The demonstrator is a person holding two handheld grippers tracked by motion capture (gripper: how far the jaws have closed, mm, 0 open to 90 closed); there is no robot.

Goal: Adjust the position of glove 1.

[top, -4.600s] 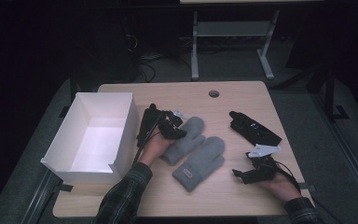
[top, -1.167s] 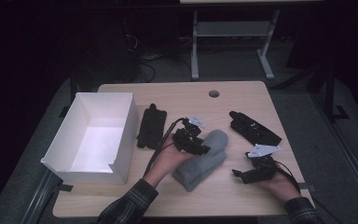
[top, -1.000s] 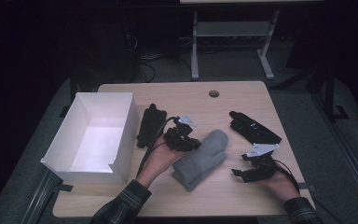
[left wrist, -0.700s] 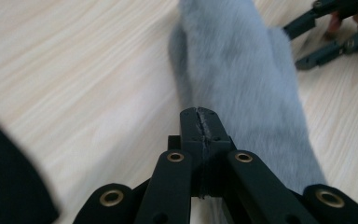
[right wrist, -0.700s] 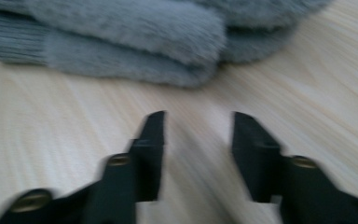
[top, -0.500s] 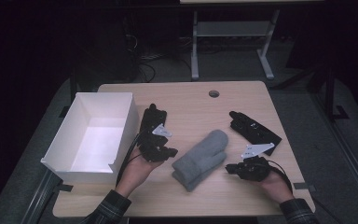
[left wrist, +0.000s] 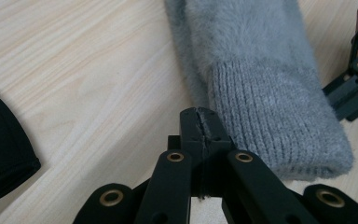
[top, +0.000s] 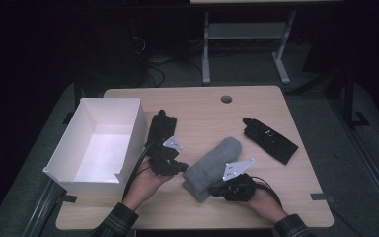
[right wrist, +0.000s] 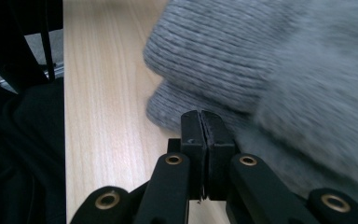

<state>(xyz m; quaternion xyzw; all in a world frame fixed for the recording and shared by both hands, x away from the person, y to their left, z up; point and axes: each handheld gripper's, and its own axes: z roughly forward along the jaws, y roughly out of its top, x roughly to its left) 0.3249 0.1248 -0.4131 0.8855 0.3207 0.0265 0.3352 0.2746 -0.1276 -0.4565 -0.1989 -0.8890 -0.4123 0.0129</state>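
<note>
Two grey mittens (top: 211, 167) lie stacked near the bench's (top: 197, 106) front edge, between both claws. The left claw (left wrist: 200, 122) is pinched together on nothing beside the ribbed cuff; the right claw (right wrist: 201, 123) is likewise closed and empty at the cuffs. Pairing looks done; moving the pair into the white box (top: 128, 106) at the left edge probably remains.

You get 1 camera high over your side, looking forward and down on the whole desk (top: 197, 106). 2 claw cameras sit close above it; all 3 share the grey mittens (top: 212, 165).
</note>
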